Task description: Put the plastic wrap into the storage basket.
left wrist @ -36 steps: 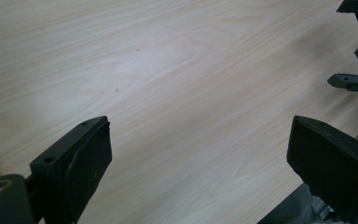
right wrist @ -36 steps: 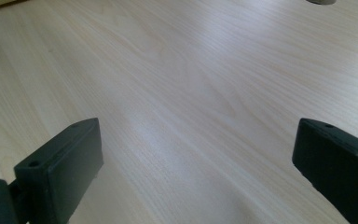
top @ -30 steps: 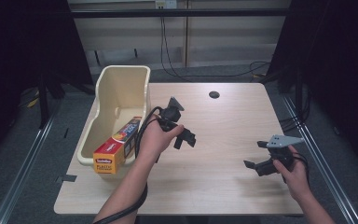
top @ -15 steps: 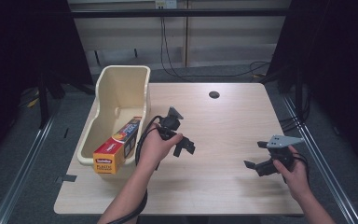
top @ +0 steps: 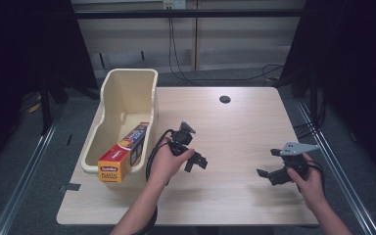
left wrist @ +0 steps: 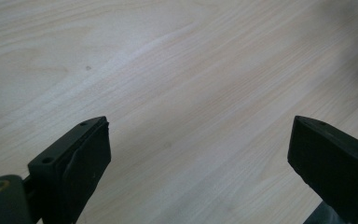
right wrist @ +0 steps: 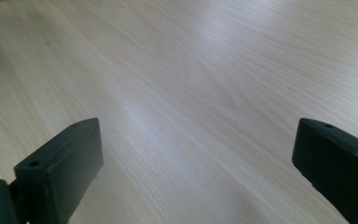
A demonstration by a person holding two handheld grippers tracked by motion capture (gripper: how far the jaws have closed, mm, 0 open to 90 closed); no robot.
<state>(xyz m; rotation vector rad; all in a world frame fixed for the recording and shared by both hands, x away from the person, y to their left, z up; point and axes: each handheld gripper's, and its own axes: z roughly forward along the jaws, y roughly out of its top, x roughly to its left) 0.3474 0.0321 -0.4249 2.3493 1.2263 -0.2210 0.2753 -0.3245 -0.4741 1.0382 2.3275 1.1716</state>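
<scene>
- Box (top: 122,159) of foil or wrap, yellow and red with a dark panel, lies in the cream bin (top: 108,95) at the left of the table (top: 245,127); its near end pokes out over the bin's near rim.
- Judging from how things lie, the box is already put away in the bin and no other loose item is on the table, so little or nothing looks left to do beyond setting the tools at rest.
- Left gripper (top: 196,162) is held by the left hand (top: 169,161) just right of the bin, near the middle of the table. It points to the right and away from the box, well apart from it.
- Its own camera shows the jaws spread wide with bare wood between them: released, gripping nothing. Whether the tips touch the table I cannot tell.
- Right gripper (top: 268,166), with its grey plate on top, sits in the right hand (top: 311,186) at the near right of the table, pointing left.
- Its jaws are also spread wide over plain wood, released and empty.
- A dark round hole (top: 224,99) sits at the far side of the table, away from both tools.
</scene>
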